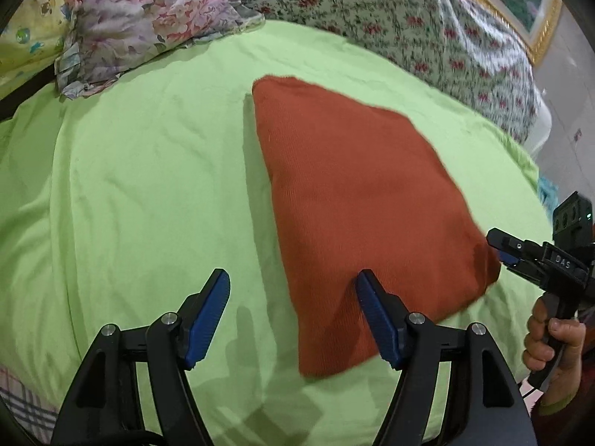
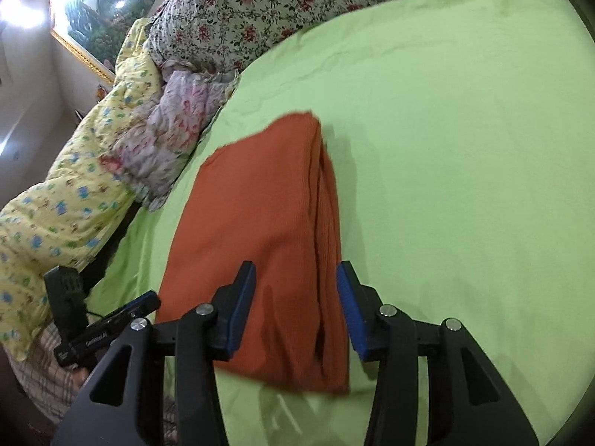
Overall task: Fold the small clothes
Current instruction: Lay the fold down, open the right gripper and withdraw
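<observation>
A folded rust-orange garment point(image 1: 357, 200) lies flat on the green bedsheet point(image 1: 148, 186). My left gripper point(image 1: 292, 297) is open and empty, hovering over the garment's near left edge. In the left wrist view my right gripper point(image 1: 500, 251) sits at the garment's right corner. In the right wrist view the garment point(image 2: 260, 215) shows stacked layers on its right side. My right gripper point(image 2: 297, 290) is open, its jaws either side of the garment's near end, nothing gripped. My left gripper point(image 2: 141, 303) shows at lower left beside the garment.
Floral pillows point(image 1: 148, 18) and a floral quilt point(image 1: 409, 18) lie along the far side of the bed. A yellow patterned quilt point(image 2: 67, 193) lies at the left. A framed picture point(image 1: 520, 0) hangs on the wall. Green sheet point(image 2: 465, 148) spreads right of the garment.
</observation>
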A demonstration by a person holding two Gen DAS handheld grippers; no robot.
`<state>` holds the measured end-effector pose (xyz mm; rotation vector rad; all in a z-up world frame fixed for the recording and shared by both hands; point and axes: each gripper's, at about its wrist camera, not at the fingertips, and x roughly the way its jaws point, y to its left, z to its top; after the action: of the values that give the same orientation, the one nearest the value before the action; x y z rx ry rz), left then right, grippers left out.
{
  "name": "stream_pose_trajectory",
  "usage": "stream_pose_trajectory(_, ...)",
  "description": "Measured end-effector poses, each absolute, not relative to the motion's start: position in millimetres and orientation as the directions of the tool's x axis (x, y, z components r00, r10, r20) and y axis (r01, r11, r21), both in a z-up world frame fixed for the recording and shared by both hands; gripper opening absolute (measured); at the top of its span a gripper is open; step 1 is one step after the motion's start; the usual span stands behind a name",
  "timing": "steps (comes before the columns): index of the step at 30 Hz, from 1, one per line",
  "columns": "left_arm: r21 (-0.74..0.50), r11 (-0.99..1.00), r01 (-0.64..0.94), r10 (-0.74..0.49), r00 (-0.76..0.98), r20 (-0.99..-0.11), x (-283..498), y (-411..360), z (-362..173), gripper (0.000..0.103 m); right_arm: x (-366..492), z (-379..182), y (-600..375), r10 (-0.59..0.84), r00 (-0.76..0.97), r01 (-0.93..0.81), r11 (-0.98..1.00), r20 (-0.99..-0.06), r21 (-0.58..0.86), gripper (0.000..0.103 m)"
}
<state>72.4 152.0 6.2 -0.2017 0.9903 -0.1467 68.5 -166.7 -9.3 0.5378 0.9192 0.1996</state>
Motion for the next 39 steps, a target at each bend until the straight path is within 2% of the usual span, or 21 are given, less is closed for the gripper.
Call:
stream_pose_trajectory(2, -0.208, 0.978, 0.026, -0.191, 0.52, -0.833, 69, 148, -3, 0.072, 59, -17, -162, 0.4, 0.583, 0.06, 0.847, -0.707, 0.528, 0.046)
stream_pose_trajectory(4, -0.207, 0.978, 0.021, -0.19, 0.497, -0.847, 69, 148, -12, 0.072, 55, -24, -158, 0.378, 0.563, 0.07, 0.865, -0.735, 0.497, 0.032)
stream_pose_trajectory(5, -0.206, 0.978, 0.02, -0.189, 0.492, -0.85, 69, 149, -14, 0.072, 54, -27, -156, 0.364, 0.545, 0.074, 0.876, -0.755, 0.476, 0.014)
stream_pose_trajectory(6, -0.201, 0.979, 0.019, -0.185, 0.487, -0.854, 68, 149, -15, 0.072, 54, -27, -155, 0.371, 0.54, 0.073, 0.874, -0.756, 0.48, 0.011)
stream_pose_trajectory(10, -0.181, 0.983, 0.041, -0.178, 0.474, -0.862, 65, 147, -20, 0.072, 48, -7, -154, 0.376, 0.568, 0.034, 0.878, -0.732, 0.478, 0.007)
stream_pose_trajectory(14, -0.178, 0.983, 0.055, -0.182, 0.475, -0.861, 63, 148, -27, 0.073, 48, -27, -150, 0.293, 0.521, 0.038, 0.93, -0.802, 0.364, 0.005)
stream_pose_trajectory(19, -0.14, 0.988, 0.06, -0.152, 0.492, -0.857, 59, 140, -26, 0.073, 46, -43, -157, 0.313, 0.529, 0.053, 0.915, -0.789, 0.399, 0.005)
stream_pose_trajectory(24, -0.187, 0.978, 0.091, -0.206, 0.538, -0.817, 37, 133, -14, 0.069, 35, -30, -155, 0.275, 0.534, 0.08, 0.925, -0.799, 0.372, 0.017)
stream_pose_trajectory(27, -0.194, 0.97, 0.149, -0.244, 0.569, -0.785, 21, 121, -2, 0.069, 22, -20, -157, 0.27, 0.57, 0.086, 0.919, -0.776, 0.384, 0.017)
stream_pose_trajectory(35, -0.166, 0.964, 0.207, -0.258, 0.584, -0.77, -3, 87, 10, 0.071, -10, 8, -147, 0.298, 0.641, 0.036, 0.909, -0.707, 0.415, 0.018)
stream_pose_trajectory(37, -0.157, 0.966, 0.207, -0.251, 0.587, -0.77, -11, 82, 11, 0.071, -16, 11, -141, 0.311, 0.641, 0.019, 0.908, -0.702, 0.419, 0.027)
stream_pose_trajectory(39, -0.133, 0.972, 0.196, -0.225, 0.594, -0.773, -20, 79, 9, 0.071, -22, 12, -134, 0.311, 0.644, 0.007, 0.911, -0.698, 0.413, 0.043)
